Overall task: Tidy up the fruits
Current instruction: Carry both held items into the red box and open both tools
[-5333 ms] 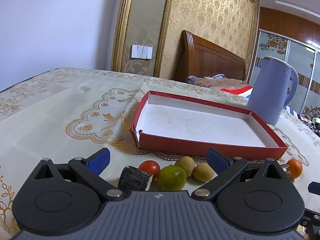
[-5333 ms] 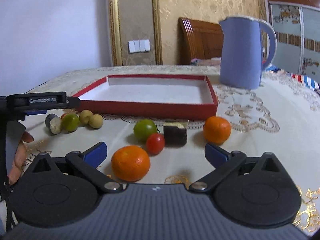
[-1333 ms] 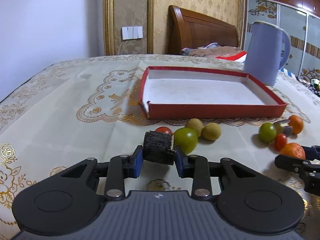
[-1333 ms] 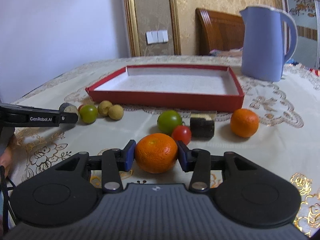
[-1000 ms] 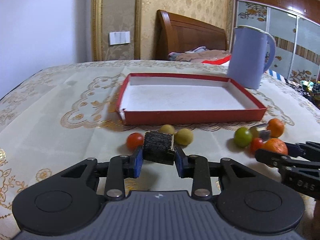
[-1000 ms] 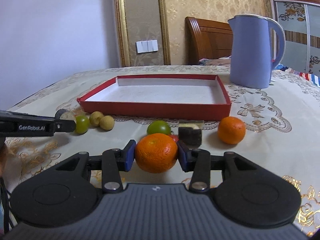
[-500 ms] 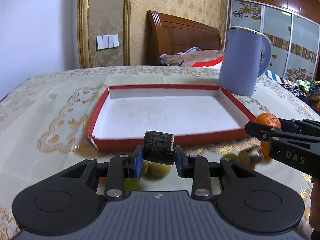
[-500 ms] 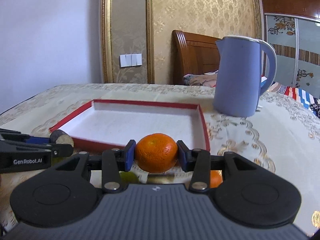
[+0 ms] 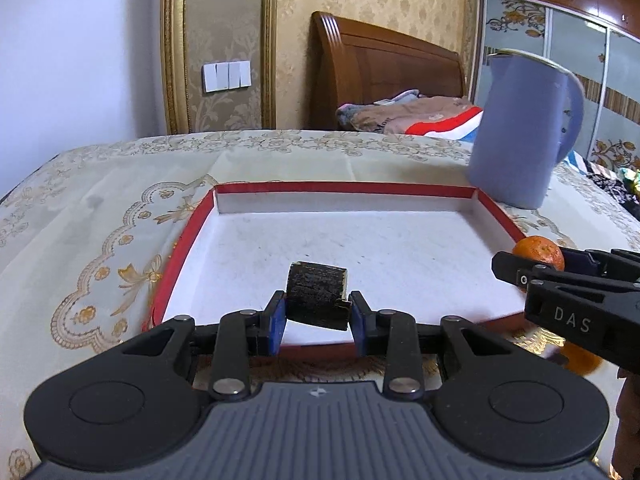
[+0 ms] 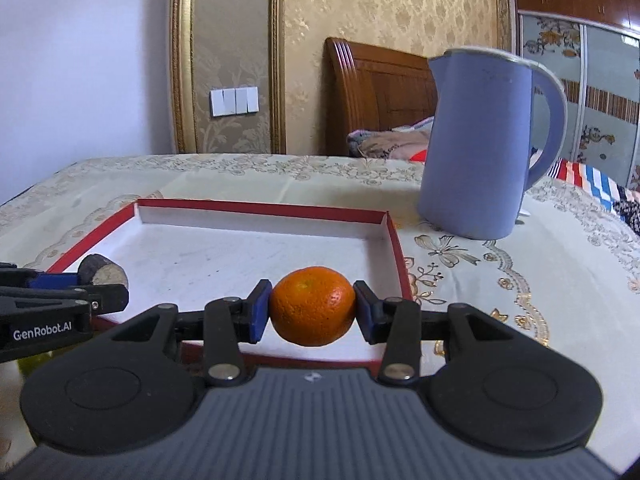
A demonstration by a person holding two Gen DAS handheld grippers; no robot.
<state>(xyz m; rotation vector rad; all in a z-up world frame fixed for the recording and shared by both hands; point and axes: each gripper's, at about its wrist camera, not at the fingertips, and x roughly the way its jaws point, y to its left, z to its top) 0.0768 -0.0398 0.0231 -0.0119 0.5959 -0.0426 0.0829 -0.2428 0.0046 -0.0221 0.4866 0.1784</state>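
Embroidered cream tablecloth [image 9: 100,248], shallow red cardboard tray [image 9: 500,212] with white floor. My left gripper [image 9: 317,316] clamps a dark rough-barked chunk [image 9: 316,296] over the tray's near edge; my right gripper [image 10: 313,314] pinches a round dimpled orange [image 10: 313,306] above the near right corner.

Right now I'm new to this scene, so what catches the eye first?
The orange clamped in the right gripper, held over the red tray's near right corner. Then the dark chunk clamped in the left gripper, and the blue kettle behind the tray.

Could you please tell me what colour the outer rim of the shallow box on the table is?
Red, with a white inside; the box shows best in the left wrist view.
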